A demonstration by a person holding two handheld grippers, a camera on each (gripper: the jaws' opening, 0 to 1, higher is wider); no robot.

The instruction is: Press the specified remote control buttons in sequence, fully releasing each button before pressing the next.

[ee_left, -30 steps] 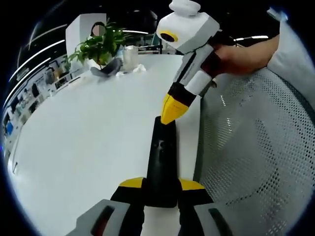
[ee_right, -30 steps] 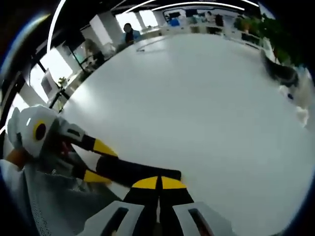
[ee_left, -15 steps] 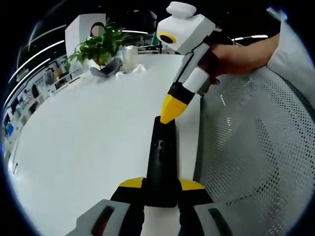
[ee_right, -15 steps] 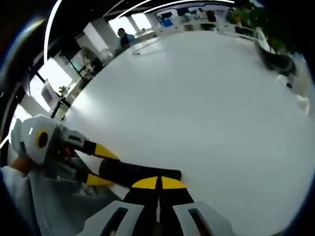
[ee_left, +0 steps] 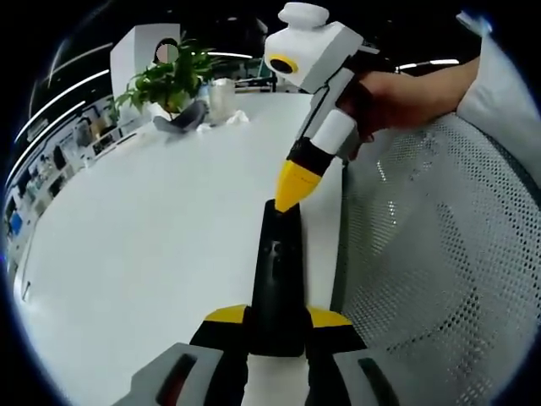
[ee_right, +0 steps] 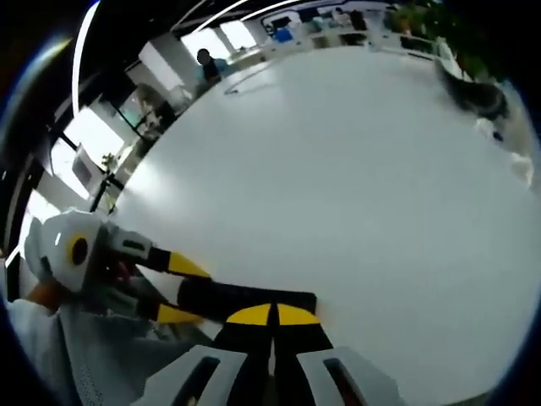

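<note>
L gripper (ee_left: pixel 276 320) clamped on near end of black remote (ee_left: pixel 276 279), which lies lengthwise on white table (ee_left: pixel 144 245) by its edge; R gripper (ee_left: pixel 287 201) jaws together, tip on remote's far end; plant (ee_left: pixel 169 76) far back; mesh chair (ee_left: pixel 439 254) beside table.

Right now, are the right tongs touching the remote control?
Touching: in the left gripper view, the right tongs, shut, rest their yellow tip on the remote control's far end.
</note>
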